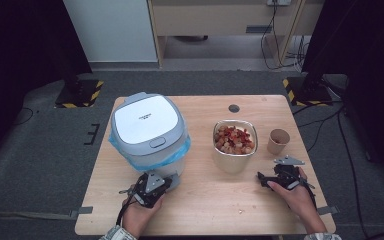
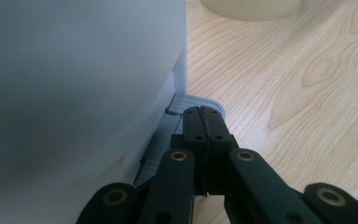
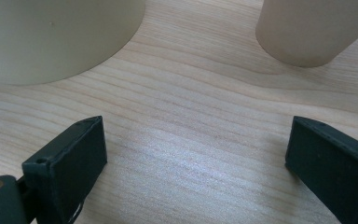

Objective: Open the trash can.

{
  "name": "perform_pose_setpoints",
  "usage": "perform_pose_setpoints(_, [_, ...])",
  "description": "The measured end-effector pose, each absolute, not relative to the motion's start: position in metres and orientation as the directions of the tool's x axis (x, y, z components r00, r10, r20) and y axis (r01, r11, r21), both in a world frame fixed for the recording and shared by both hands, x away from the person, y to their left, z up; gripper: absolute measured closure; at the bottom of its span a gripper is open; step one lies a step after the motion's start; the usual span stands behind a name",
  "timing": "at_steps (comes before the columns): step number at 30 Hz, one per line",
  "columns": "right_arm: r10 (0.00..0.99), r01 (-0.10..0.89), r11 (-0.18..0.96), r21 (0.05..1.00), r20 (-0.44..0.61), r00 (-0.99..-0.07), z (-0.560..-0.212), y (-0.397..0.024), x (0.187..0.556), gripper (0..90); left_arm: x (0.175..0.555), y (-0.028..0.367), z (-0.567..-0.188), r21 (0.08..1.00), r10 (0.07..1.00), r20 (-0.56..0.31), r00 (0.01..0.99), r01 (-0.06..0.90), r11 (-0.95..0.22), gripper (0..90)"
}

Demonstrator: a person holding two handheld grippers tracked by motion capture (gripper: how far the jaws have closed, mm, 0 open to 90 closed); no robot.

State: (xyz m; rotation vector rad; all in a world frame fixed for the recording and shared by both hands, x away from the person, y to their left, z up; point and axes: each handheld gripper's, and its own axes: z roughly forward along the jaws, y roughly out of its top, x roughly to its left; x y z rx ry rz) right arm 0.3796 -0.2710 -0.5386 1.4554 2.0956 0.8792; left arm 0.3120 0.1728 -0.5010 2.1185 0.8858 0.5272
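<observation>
Closed jaws of the left gripper (image 2: 203, 122) sit at the foot of a grey pedal bin (image 1: 149, 131), which stands at the left of the wooden table (image 1: 200, 210); their tips rest at the bin's small foot pedal (image 2: 200, 102), though the close view leaves it unclear whether they press it yet. The lid is still down, so the step in hand looks like opening the bin. Next the tips would need to push down on the pedal. The right gripper (image 3: 193, 158), jaws wide apart and empty, waits near a bowl of food scraps (image 1: 234, 145) and a paper cup (image 1: 278, 141).
</observation>
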Motion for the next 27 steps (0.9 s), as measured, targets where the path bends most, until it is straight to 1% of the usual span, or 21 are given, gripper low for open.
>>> perform_pose_setpoints(6, [0.937, 0.657, 0.244, 0.713, 0.001, -0.349, -0.5387, -0.2708, 0.3793, 5.5, 0.3128, 0.1731, -0.5018, 0.776, 0.739, 0.097, 0.667, 0.414, -0.475, 89.8])
perform_pose_setpoints(12, [0.937, 0.657, 0.244, 0.713, 0.001, -0.349, -0.5387, -0.2708, 0.3793, 5.4, 0.3144, 0.1722, -0.5037, 0.756, 0.730, 0.131, 0.671, 0.409, -0.512, 89.8])
perform_pose_setpoints(17, [0.936, 0.657, 0.245, 0.713, 0.002, -0.351, -0.5387, -0.2708, 0.3792, 5.5, 0.3161, 0.1719, -0.5053, 0.757, 0.735, 0.142, 0.663, 0.406, -0.512, 89.8])
perform_pose_setpoints(23, [0.936, 0.656, 0.245, 0.713, 0.002, -0.352, -0.5387, -0.2707, 0.3789, 5.4, 0.3135, 0.1666, -0.5054, 0.730, 0.707, 0.229, 0.669, 0.363, -0.579, 89.7])
perform_pose_setpoints(27, [0.936, 0.657, 0.245, 0.713, 0.002, -0.352, -0.5387, -0.2707, 0.3789, 5.5, 0.3132, 0.1654, -0.5057, 0.718, 0.693, 0.249, 0.676, 0.352, -0.601, 89.6])
